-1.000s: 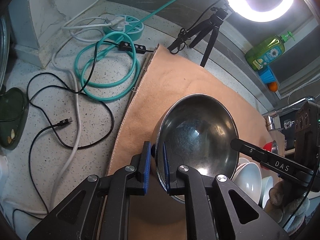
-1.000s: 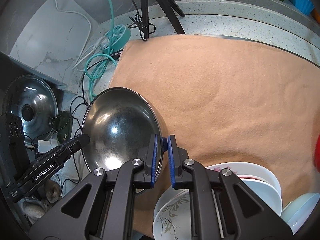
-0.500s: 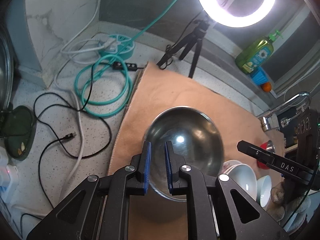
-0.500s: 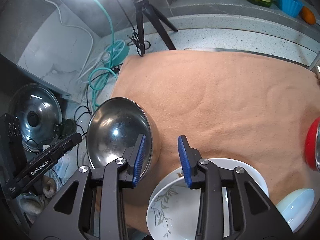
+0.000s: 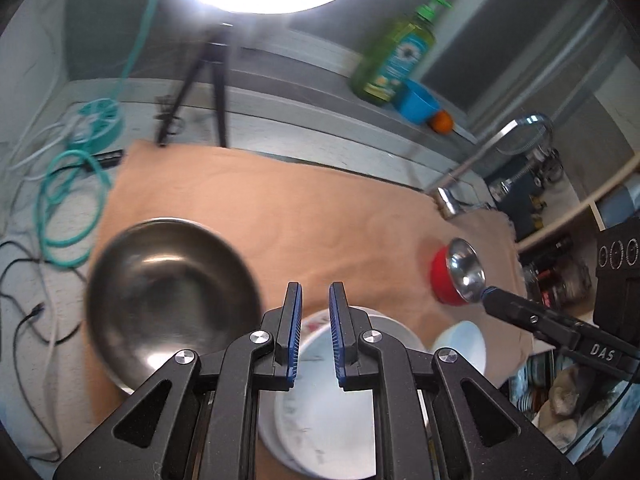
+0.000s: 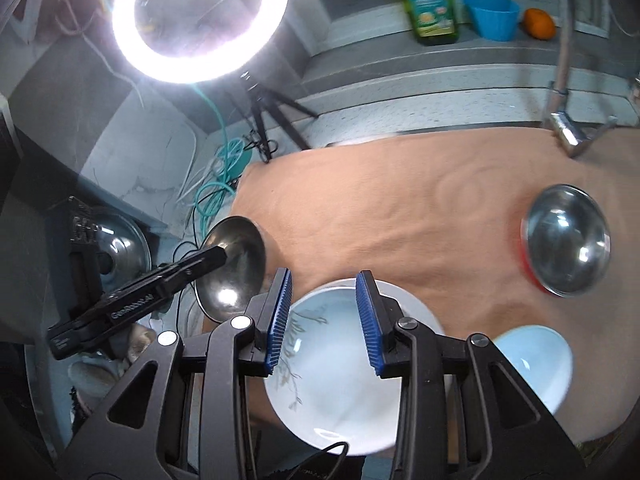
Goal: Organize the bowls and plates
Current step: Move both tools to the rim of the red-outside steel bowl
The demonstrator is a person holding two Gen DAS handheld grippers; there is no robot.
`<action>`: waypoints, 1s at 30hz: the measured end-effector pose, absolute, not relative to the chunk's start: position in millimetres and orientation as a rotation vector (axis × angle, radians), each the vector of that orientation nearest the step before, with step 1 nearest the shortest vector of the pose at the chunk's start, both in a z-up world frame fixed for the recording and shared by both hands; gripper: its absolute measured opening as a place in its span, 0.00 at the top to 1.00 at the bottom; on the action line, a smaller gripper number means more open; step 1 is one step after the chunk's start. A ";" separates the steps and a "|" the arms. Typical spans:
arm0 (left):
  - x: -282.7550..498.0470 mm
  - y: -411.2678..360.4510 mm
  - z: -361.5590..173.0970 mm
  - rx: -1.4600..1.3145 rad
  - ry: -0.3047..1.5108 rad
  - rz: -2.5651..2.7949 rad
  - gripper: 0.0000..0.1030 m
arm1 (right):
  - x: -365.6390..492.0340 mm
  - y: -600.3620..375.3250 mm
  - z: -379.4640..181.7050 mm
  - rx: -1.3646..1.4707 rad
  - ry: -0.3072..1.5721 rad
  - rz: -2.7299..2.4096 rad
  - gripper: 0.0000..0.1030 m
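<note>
A large steel bowl (image 5: 168, 296) sits free on the left of the tan mat (image 5: 320, 208); it also shows in the right wrist view (image 6: 236, 264). White plates with a twig pattern (image 6: 344, 364) are stacked near the mat's front edge, also seen in the left wrist view (image 5: 320, 412). A pale blue bowl (image 6: 532, 364) lies to their right. A steel bowl nested in a red one (image 6: 568, 248) sits at the right. My left gripper (image 5: 314, 336) is open and empty above the plates. My right gripper (image 6: 324, 320) is open and empty over the plates.
A ring light on a tripod (image 6: 200, 20) stands at the back. Teal and black cables (image 5: 68, 200) lie left of the mat. A green soap bottle (image 5: 396, 52), a blue cup (image 5: 416, 104), an orange and a tap (image 5: 480, 160) are at the back right. A pot lid (image 6: 116, 240) is at far left.
Both grippers let go of the large steel bowl, which now rests on the mat. Both have lifted and swung right, over the white plates.
</note>
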State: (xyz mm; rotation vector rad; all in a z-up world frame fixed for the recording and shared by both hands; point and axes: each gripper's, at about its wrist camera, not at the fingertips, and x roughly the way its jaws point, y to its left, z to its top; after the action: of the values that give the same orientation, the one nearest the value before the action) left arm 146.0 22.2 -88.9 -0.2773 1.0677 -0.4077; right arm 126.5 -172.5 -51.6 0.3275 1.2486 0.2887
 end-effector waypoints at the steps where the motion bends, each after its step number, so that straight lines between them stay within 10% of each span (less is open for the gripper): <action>1: 146.8 11.5 -90.6 -0.266 1.075 -0.427 0.88 | 122.1 -183.8 -47.6 0.335 1.241 0.272 0.67; 30: 187.2 -190.5 -133.9 -0.138 1.211 -0.616 0.82 | 93.3 -422.0 -102.5 0.511 1.231 -0.077 0.67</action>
State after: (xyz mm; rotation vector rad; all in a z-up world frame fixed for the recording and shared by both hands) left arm 187.2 -190.5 -133.9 -0.1376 1.2108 -0.6162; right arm 93.3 -422.0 -102.5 0.5105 1.2310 -0.0770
